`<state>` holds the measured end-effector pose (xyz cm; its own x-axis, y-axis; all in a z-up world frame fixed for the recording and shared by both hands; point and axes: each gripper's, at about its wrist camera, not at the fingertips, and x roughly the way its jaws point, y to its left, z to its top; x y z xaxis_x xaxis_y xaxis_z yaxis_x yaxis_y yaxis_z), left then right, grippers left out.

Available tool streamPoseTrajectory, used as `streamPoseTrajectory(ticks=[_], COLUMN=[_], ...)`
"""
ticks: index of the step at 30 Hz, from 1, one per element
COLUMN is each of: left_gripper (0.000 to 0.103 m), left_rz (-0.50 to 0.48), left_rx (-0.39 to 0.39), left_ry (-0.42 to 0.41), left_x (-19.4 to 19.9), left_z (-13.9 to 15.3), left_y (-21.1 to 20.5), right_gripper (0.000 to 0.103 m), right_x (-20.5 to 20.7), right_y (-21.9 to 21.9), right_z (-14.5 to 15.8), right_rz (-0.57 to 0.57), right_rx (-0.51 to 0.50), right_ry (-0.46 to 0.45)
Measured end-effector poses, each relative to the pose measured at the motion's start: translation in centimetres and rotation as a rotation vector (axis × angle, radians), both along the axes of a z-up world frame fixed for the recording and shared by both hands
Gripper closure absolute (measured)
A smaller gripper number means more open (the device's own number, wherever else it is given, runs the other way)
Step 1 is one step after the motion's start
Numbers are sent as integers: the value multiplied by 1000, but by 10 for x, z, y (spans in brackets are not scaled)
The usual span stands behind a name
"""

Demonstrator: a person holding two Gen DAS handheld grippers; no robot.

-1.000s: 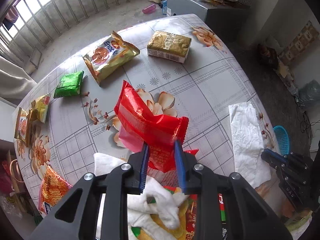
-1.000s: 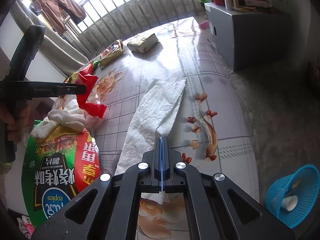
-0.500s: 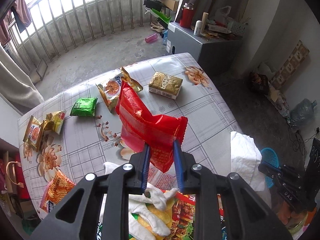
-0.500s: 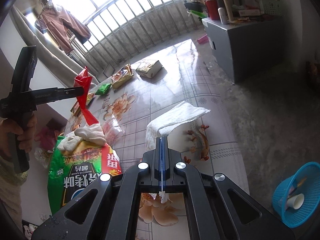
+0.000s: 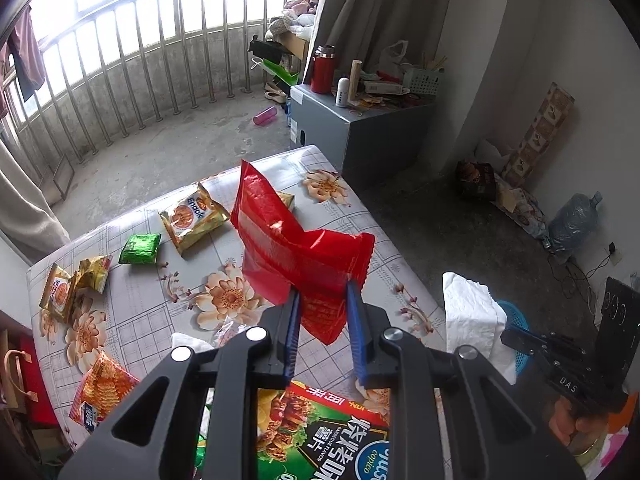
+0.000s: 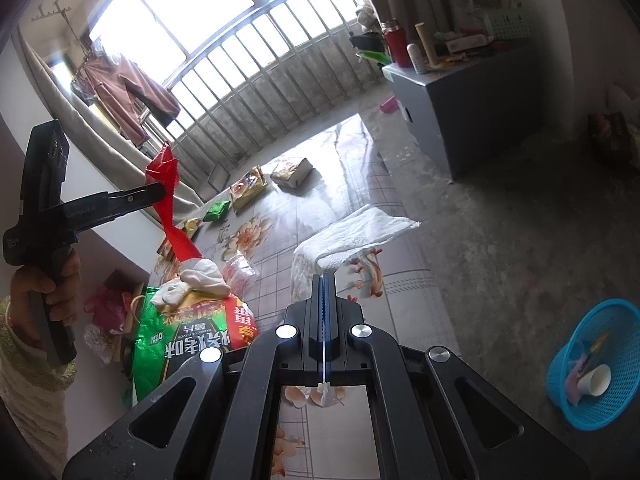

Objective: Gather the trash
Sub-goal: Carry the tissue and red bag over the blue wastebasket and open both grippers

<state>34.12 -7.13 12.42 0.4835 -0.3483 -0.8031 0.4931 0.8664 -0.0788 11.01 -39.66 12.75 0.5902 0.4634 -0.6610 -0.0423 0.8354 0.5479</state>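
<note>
My left gripper (image 5: 322, 294) is shut on a red plastic wrapper (image 5: 296, 240) and holds it high above the floral table (image 5: 152, 308). From the right wrist view the wrapper (image 6: 170, 204) hangs over a green-and-red chip bag (image 6: 188, 336) stuffed with white tissue (image 6: 200, 284). My right gripper (image 6: 325, 278) is shut on a white paper towel (image 6: 352, 232), lifted off the table edge. The towel also shows in the left wrist view (image 5: 470, 316).
Snack packets lie on the table: a yellow one (image 5: 192, 220), a green one (image 5: 140, 248), an orange one (image 5: 100, 392), some at the left edge (image 5: 68, 288). A blue basket (image 6: 596, 364) with a cup stands on the floor. A grey cabinet (image 5: 360, 128) stands behind the table.
Both grippers have risen well above the table. The red wrapper has gone up with the left one; the paper towel has lifted off the table with the right one.
</note>
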Motion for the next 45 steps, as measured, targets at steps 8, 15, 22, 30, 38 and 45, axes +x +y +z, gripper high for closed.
streamPoseTrajectory(ticks=[8,15,22,30,38,45], left_gripper=[82,82,82,82,80,48], left_rz=[-131,-267,-405,-530,-555,-542], left_rx=[-3,16,59,66,135,189], left_ry=[-3,43,113,297,382,430], left_x=[-39,-77,-122,-161,-173,-177], left_z=[1,-23,-64,-142,-222,-265], left_y=[-67,-144,-240,-346,-434,-463], right_gripper=[103,103,103,103,103,59], right_x=[-38,-73,-111,-135,-145,-149], right_y=[-52,-103,-163,-232,-286,-307], right_z=[-8,-25,-54,-117,-194,-248], right_rz=[-110,-216,-340,-469,-591,-659], right_rx=[65,94,75,10,27,36], right_ry=[11,33,87,248,388,468])
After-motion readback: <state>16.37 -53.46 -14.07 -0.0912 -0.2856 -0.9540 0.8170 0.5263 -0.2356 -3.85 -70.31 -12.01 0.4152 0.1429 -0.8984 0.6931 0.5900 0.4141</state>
